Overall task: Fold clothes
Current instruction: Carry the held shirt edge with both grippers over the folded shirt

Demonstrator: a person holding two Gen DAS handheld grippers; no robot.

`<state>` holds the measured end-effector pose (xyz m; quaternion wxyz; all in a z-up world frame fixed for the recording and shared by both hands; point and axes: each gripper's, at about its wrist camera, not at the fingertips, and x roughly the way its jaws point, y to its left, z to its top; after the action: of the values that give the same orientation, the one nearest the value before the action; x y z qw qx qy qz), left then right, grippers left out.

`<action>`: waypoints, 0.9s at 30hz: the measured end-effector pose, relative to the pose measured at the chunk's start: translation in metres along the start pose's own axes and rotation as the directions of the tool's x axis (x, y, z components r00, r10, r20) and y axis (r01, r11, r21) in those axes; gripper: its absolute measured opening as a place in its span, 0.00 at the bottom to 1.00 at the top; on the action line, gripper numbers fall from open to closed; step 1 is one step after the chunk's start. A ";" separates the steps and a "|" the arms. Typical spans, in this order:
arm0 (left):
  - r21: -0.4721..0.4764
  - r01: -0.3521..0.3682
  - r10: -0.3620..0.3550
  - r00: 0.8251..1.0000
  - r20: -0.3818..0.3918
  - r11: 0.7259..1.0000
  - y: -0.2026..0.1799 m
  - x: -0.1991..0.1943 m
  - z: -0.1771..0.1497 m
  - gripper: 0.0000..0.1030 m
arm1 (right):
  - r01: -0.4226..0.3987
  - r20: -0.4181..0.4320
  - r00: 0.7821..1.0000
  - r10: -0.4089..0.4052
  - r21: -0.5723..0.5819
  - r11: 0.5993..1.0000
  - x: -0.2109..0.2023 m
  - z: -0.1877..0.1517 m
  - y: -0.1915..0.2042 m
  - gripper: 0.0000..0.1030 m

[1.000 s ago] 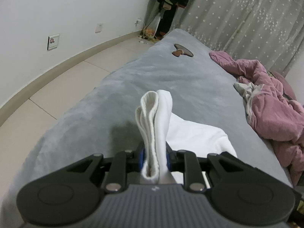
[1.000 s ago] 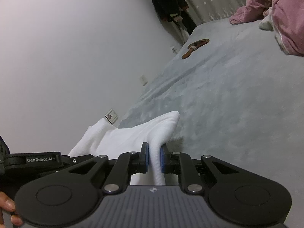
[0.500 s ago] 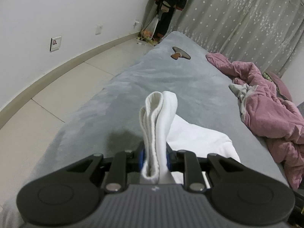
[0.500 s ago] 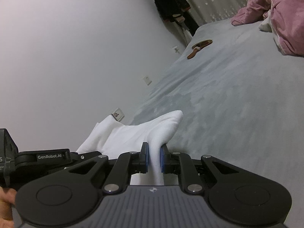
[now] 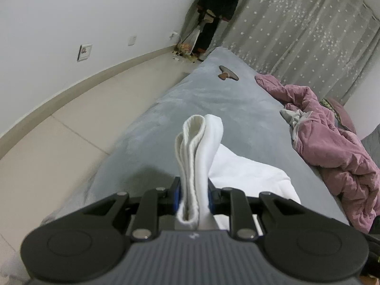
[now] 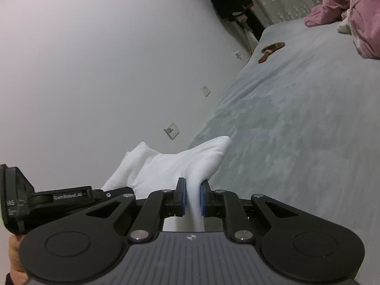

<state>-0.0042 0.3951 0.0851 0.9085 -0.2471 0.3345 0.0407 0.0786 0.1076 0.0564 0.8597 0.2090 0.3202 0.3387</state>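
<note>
A white garment (image 5: 239,173) is held up over the grey bed (image 5: 213,104). My left gripper (image 5: 193,196) is shut on a thick folded, ribbed edge of it that stands up between the fingers. My right gripper (image 6: 192,197) is shut on another fold of the same white garment (image 6: 180,163). The cloth spans between the two grippers, and the rest hangs below them. The left gripper body (image 6: 47,197) shows at the left of the right wrist view.
A pile of pink clothes (image 5: 337,137) lies on the right side of the bed, also in the right wrist view (image 6: 351,11). A brown slipper-like object (image 5: 228,76) lies at the far end. Tiled floor (image 5: 59,147) and white wall are to the left; curtains stand behind.
Both grippers have risen and tilted a little with the white garment still held; the bed looks farther below. The grips have not changed.
</note>
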 end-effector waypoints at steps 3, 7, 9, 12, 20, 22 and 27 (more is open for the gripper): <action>0.004 -0.010 0.010 1.000 0.000 1.000 0.006 -0.013 -0.011 0.18 | -0.006 -0.010 1.000 0.006 -0.003 1.000 -0.007 -0.012 0.012 0.12; 0.014 -0.017 0.017 1.000 -0.010 1.000 0.013 -0.026 -0.027 0.18 | -0.010 -0.025 1.000 0.011 0.005 1.000 -0.015 -0.029 0.019 0.12; 0.017 -0.018 0.018 1.000 -0.017 1.000 0.015 -0.029 -0.033 0.18 | -0.010 -0.032 0.999 0.010 0.011 1.000 -0.019 -0.036 0.021 0.12; 0.026 -0.017 0.018 1.000 -0.018 1.000 0.017 -0.035 -0.040 0.18 | -0.010 -0.040 0.999 0.010 0.015 1.000 -0.024 -0.047 0.023 0.12; 0.040 -0.005 0.005 1.000 -0.009 0.999 0.018 -0.051 -0.050 0.18 | -0.025 -0.025 0.999 0.026 0.037 0.999 -0.036 -0.057 0.029 0.12; 0.042 0.000 0.000 1.000 -0.005 0.999 0.019 -0.056 -0.052 0.18 | -0.033 -0.021 0.999 0.034 0.048 0.998 -0.038 -0.058 0.029 0.12; 0.037 0.009 -0.010 1.000 0.017 0.999 0.019 -0.070 -0.054 0.18 | -0.092 -0.009 0.996 0.093 0.081 0.992 -0.053 -0.052 0.036 0.12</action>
<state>-0.0944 0.3928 0.0857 0.9159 -0.2318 0.3261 0.0323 -0.0035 0.1013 0.0617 0.8319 0.2558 0.3291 0.3663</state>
